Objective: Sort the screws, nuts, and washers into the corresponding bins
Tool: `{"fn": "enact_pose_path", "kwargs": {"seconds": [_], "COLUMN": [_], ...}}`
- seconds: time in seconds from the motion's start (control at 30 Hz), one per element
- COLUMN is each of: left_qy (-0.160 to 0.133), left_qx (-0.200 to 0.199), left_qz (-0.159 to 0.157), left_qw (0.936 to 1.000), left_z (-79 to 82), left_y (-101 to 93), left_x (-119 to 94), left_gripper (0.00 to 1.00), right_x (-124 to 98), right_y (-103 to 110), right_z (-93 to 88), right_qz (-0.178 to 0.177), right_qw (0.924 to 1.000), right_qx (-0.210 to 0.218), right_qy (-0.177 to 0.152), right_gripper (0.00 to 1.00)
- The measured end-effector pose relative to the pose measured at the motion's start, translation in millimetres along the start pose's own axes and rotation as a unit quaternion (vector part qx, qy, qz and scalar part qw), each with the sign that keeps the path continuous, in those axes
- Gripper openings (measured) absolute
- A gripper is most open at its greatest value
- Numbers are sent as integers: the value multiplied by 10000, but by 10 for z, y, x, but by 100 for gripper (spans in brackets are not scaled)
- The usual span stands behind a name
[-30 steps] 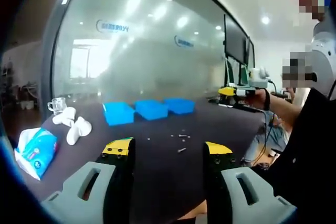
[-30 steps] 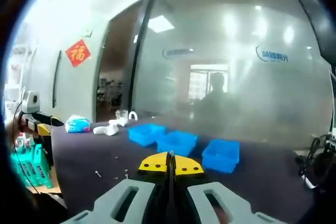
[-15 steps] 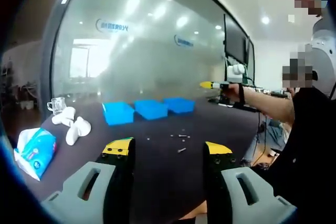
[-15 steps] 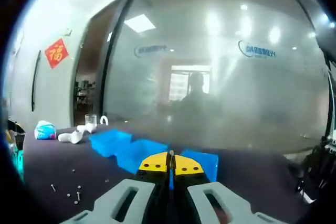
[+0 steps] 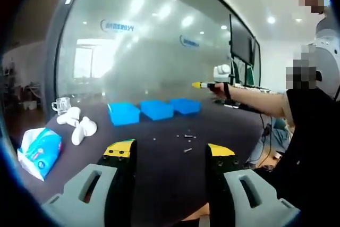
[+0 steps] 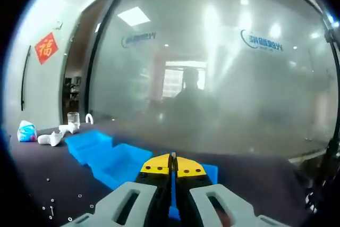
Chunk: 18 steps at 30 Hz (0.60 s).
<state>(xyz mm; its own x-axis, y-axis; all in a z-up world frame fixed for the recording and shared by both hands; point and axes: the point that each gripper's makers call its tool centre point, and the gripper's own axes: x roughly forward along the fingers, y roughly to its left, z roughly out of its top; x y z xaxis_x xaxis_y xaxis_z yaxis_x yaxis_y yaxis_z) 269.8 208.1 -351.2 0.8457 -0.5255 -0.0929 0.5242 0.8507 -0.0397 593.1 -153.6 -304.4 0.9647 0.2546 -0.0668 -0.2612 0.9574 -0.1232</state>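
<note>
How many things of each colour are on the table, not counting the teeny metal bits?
Blue bins: 3
White objects beside the glass: 3, as best I can tell
Clear glass cup: 1
Blue-and-white tissue pack: 1
Total: 8

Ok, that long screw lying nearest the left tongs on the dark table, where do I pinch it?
Probably across the shank of the small silver screw, coming straight down from above. It lies flat on the dark tabletop, apart from the other loose pieces, so the open left tongs can straddle it.
</note>
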Motion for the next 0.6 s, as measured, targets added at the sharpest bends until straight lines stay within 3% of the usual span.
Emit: {"fn": "enact_pose_path", "kwargs": {"seconds": [0.23, 0.33, 0.6], "left_qy": [6, -3, 8], "left_qx": [-2, 3, 20], "left_qz": [-4, -10, 1], "left_qw": [10000, 10000, 10000], "left_z": [0, 10, 16], "left_y": [-9, -19, -43], "left_x": [10, 14, 10], "left_gripper": [51, 51, 51], "right_x": [168, 221, 246], "right_y": [-88, -160, -170], "right_z": [-90, -140, -111], "right_qz": [-166, -246, -319], "right_qw": [9998, 9995, 9994], "right_qx": [-64, 155, 152], "right_qy": [118, 134, 20], "right_gripper": [0, 0, 0]}}
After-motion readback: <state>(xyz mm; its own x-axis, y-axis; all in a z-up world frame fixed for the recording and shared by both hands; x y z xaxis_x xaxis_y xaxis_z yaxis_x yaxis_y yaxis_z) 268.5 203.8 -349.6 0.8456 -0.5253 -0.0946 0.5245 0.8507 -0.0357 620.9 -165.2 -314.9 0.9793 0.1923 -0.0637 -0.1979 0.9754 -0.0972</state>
